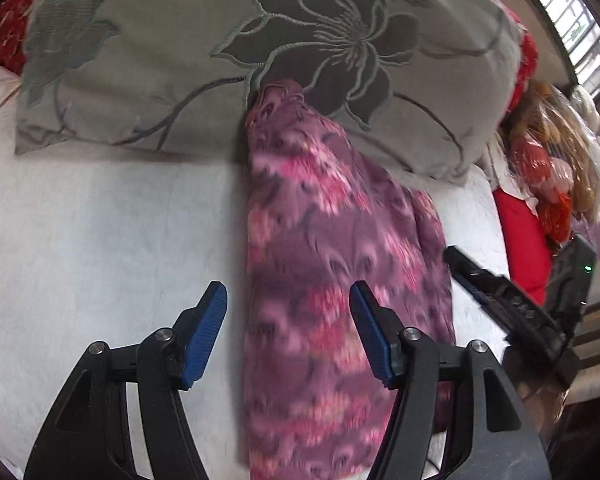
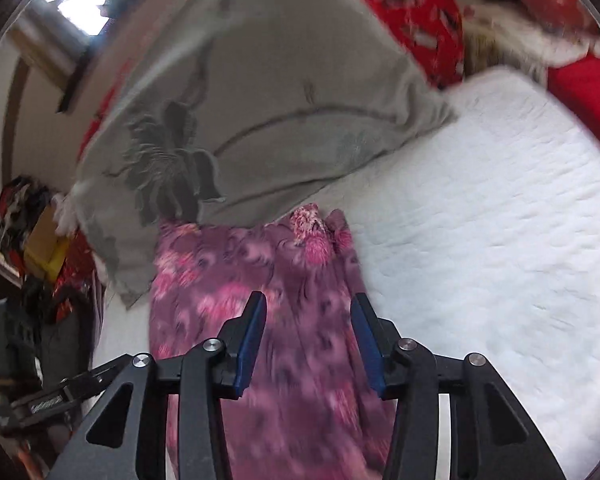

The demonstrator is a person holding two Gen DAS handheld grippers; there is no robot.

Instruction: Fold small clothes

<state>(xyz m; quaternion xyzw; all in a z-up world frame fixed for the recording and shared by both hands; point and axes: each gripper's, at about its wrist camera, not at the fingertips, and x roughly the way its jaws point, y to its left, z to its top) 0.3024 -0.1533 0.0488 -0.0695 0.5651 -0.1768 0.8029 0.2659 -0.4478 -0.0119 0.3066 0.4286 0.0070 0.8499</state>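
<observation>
on the white bed, both grippers hang spread above the purple floral garment, gripping nothing.

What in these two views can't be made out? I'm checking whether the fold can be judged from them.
- Near end of the purple floral garment: cut off by the bottom edge in both wrist views, partly behind the fingers.
- Its print and fold lines: motion-blurred in both views.
- Its far tip against the grey floral pillow: unclear whether tucked under.
- Clutter beside the white mattress: blurred, at the fisheye rim.
</observation>
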